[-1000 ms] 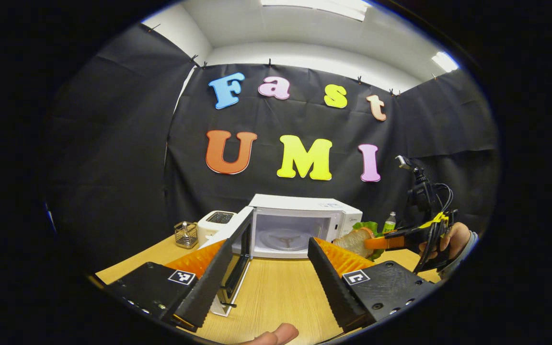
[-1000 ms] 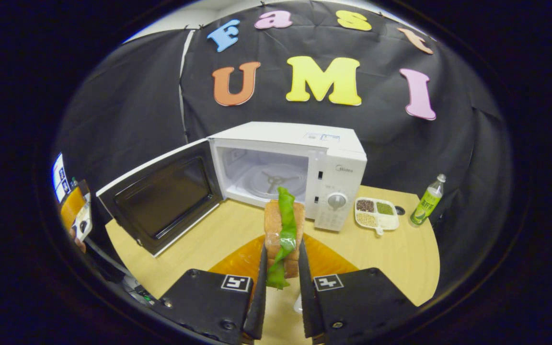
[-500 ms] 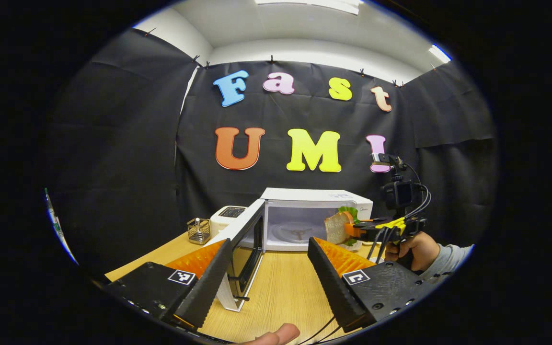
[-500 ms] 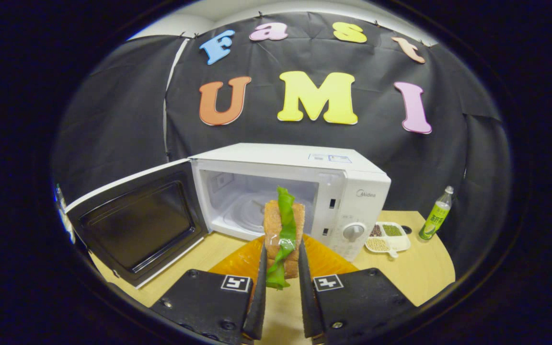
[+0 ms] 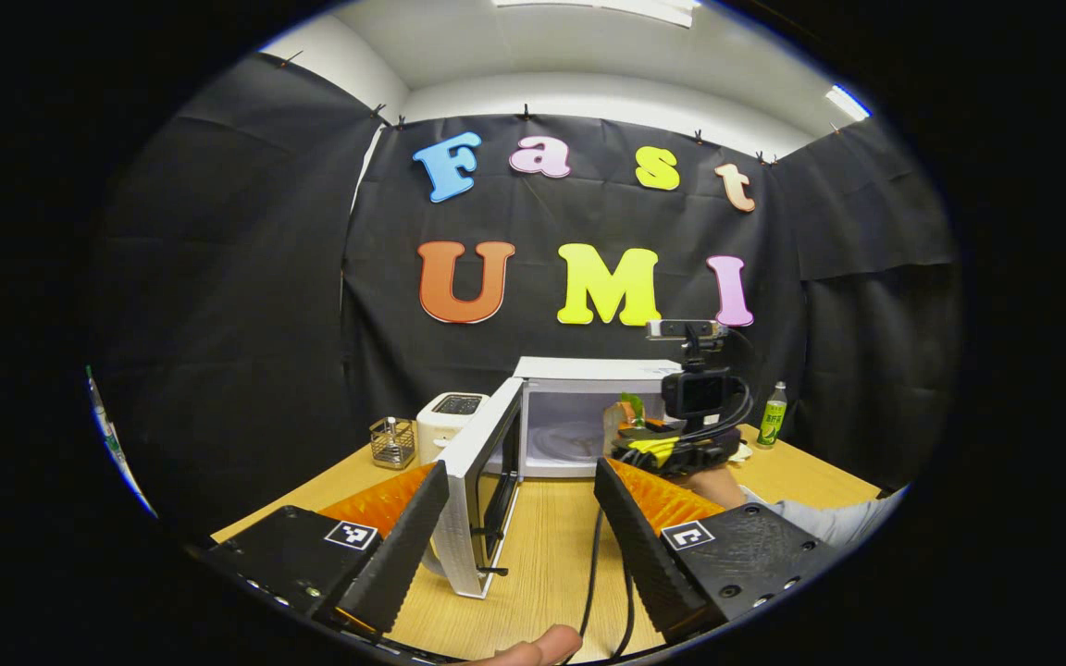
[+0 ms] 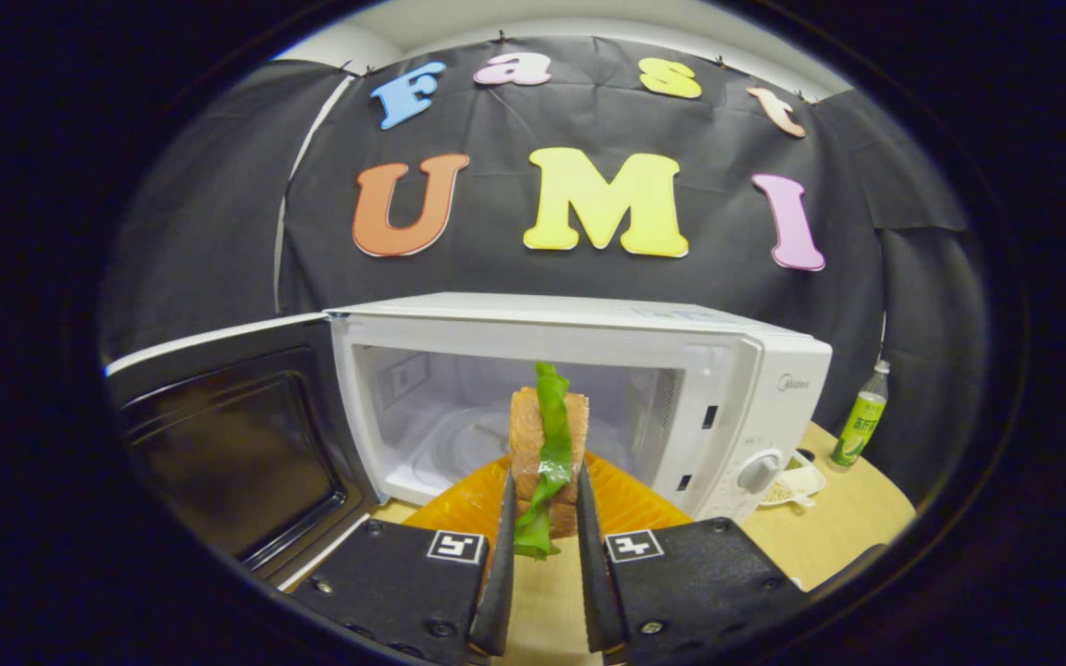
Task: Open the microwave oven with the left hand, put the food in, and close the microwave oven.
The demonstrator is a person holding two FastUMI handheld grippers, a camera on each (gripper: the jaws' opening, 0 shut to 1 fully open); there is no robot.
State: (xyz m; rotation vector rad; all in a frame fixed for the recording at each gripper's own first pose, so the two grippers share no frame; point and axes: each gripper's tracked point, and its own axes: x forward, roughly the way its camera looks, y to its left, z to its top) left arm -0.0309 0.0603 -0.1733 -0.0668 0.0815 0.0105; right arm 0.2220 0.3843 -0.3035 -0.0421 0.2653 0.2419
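The right gripper is clamping its jaws on a brown bread sandwich with a green lettuce leaf, holding it upright just in front of the open cavity of the white microwave oven on the light wooden counter. The oven's dark-windowed door is standing swung out to the left. The left gripper is hovering near the door's edge, jaws spread wide and gripping nothing.
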